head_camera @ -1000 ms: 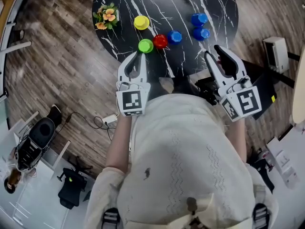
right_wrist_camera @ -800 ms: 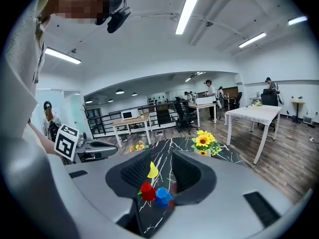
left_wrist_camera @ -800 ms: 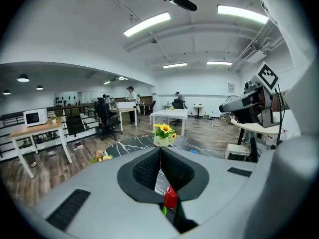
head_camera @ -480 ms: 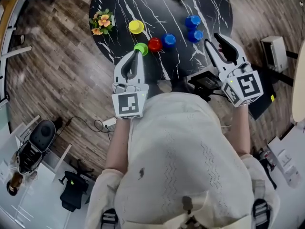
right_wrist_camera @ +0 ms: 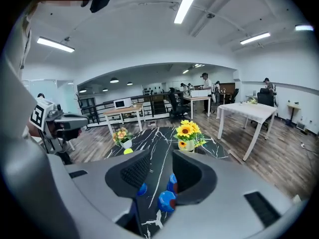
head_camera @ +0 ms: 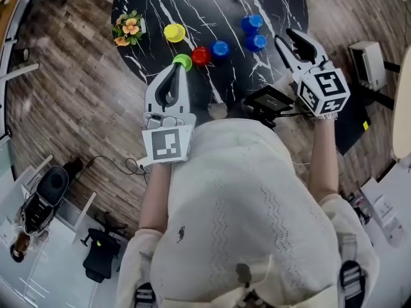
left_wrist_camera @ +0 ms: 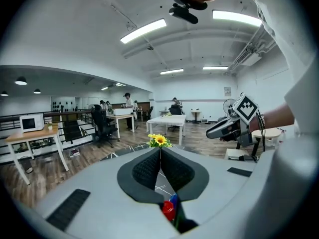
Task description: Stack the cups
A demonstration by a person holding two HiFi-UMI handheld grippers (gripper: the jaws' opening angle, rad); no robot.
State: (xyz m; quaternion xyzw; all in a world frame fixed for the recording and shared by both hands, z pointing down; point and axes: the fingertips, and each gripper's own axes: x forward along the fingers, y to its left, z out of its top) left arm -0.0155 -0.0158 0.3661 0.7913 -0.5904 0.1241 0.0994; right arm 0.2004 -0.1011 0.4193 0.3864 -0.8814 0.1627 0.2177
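Bare table (head_camera: 212, 11) open between red cup (head_camera: 201, 56) with blue cup (head_camera: 220, 48) and blue pair (head_camera: 255, 42). Crowded leftward: flower pot (head_camera: 127, 27), yellow cup (head_camera: 174, 32), green cup (head_camera: 185, 58) at left gripper (head_camera: 176, 65) tip.

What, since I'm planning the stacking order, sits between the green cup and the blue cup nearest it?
The red cup, between the green cup and that blue cup; the head view shows it.

Open-plan office: white desks (left_wrist_camera: 167, 119), office chairs (left_wrist_camera: 102, 126), ceiling strip lights (left_wrist_camera: 143, 30) beyond the jaws; wood floor (head_camera: 77, 101) below.
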